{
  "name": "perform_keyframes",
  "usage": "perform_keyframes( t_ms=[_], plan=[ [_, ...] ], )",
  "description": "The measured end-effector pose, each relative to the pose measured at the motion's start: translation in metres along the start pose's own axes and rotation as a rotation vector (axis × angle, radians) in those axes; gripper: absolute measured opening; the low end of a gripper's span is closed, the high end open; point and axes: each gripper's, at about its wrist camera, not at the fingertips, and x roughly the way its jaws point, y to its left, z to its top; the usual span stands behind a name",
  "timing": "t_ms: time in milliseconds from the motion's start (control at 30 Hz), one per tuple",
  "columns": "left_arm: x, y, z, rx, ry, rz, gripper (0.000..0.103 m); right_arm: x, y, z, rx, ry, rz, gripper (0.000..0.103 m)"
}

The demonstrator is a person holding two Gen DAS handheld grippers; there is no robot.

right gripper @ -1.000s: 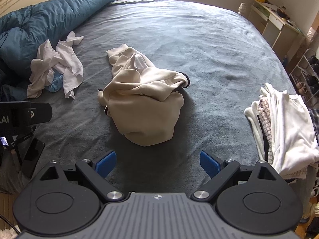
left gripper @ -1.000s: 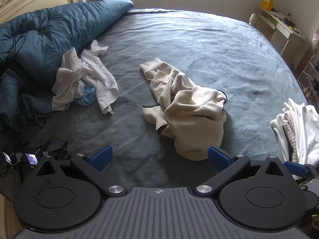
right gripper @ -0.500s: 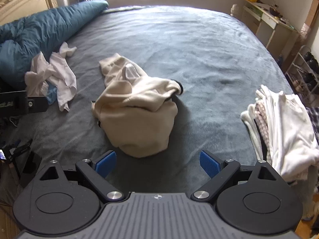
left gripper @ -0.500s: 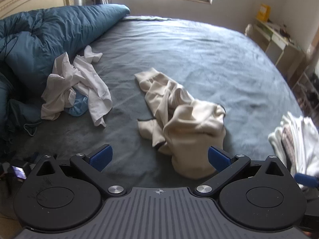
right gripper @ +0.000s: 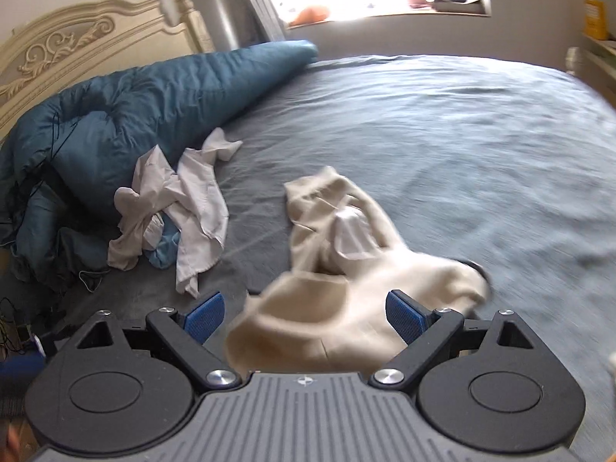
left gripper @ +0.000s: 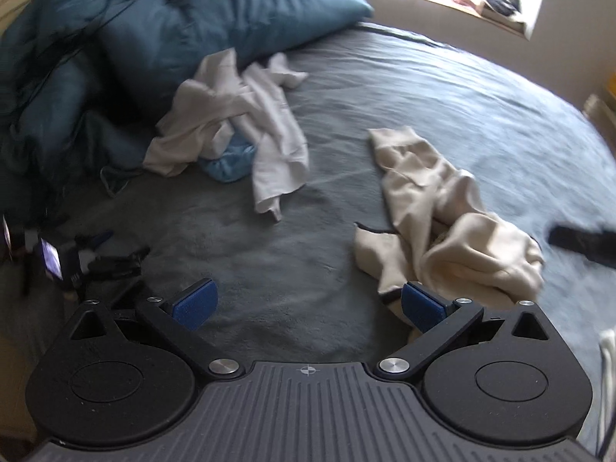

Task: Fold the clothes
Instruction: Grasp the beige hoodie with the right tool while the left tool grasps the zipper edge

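Note:
A crumpled cream garment (left gripper: 454, 231) lies on the grey-blue bedspread (left gripper: 442, 96). In the left wrist view it sits ahead and to the right, its near edge beside the right blue pad (left gripper: 423, 306). My left gripper (left gripper: 308, 304) stands open over bare bedspread. In the right wrist view the cream garment (right gripper: 346, 292) fills the space between the blue pads. My right gripper (right gripper: 304, 312) is open just above it, low and close. A dark blurred shape (left gripper: 581, 240) at the right edge of the left view looks like part of the right gripper.
A pile of white clothes (left gripper: 238, 131) over a light blue piece (left gripper: 231, 159) lies left of the cream garment, against a bunched teal duvet (left gripper: 134, 46). A carved cream headboard (right gripper: 88, 46) stands at the left. Dark gadgets (left gripper: 84, 260) with cables sit at the bed's left edge.
Both grippers have moved forward, lower and leftward toward the cream garment. The right gripper now hovers right over it. The folded stack at the right has left both views.

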Motion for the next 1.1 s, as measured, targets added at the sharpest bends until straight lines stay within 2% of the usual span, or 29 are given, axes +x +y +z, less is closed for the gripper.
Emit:
perform_keyframes(
  t_ms=[133, 200, 267, 300, 333, 367, 400, 500, 667, 833, 900, 1033, 1100],
  plan=[
    [0.032, 0.005, -0.014, -0.060, -0.010, 0.000, 0.103, 0.061, 0.005, -0.002, -0.057, 0.067, -0.034, 0.093],
    [0.050, 0.006, -0.020, -0.078, 0.000, -0.007, 0.102, 0.082, 0.004, -0.015, -0.098, 0.140, -0.037, 0.086],
    [0.067, 0.005, -0.025, -0.080, 0.007, -0.026, 0.098, 0.085, -0.004, -0.029, -0.113, 0.172, -0.013, 0.059],
    [0.077, 0.003, -0.027, -0.077, 0.016, -0.038, 0.095, 0.082, -0.008, -0.036, -0.112, 0.175, 0.002, 0.054],
    [0.086, 0.002, -0.028, -0.071, 0.030, -0.050, 0.092, 0.076, -0.013, -0.042, -0.107, 0.168, 0.014, 0.031],
    [0.094, 0.000, -0.028, -0.068, 0.044, -0.065, 0.084, 0.069, -0.019, -0.047, -0.105, 0.167, 0.018, 0.013],
    [0.100, -0.002, -0.027, -0.068, 0.058, -0.081, 0.076, 0.061, -0.025, -0.052, -0.098, 0.164, 0.022, 0.011],
    [0.112, -0.008, -0.024, -0.066, 0.085, -0.141, 0.068, 0.032, -0.046, -0.067, -0.061, 0.149, -0.002, 0.006],
    [0.121, -0.031, -0.016, 0.024, 0.095, -0.252, 0.067, -0.002, -0.078, -0.101, -0.070, 0.196, -0.171, 0.006],
    [0.126, -0.064, -0.016, 0.144, 0.088, -0.390, 0.069, -0.013, -0.120, -0.149, -0.118, 0.313, -0.411, 0.005],
    [0.130, -0.078, -0.018, 0.199, 0.092, -0.429, 0.072, -0.017, -0.139, -0.162, -0.054, 0.352, -0.431, 0.006],
    [0.143, -0.102, -0.023, 0.262, 0.139, -0.504, 0.078, -0.054, -0.155, -0.157, 0.094, 0.264, -0.421, 0.014],
    [0.156, -0.113, -0.024, 0.272, 0.183, -0.518, 0.073, -0.074, -0.156, -0.144, 0.151, 0.178, -0.432, 0.016]
  ],
)
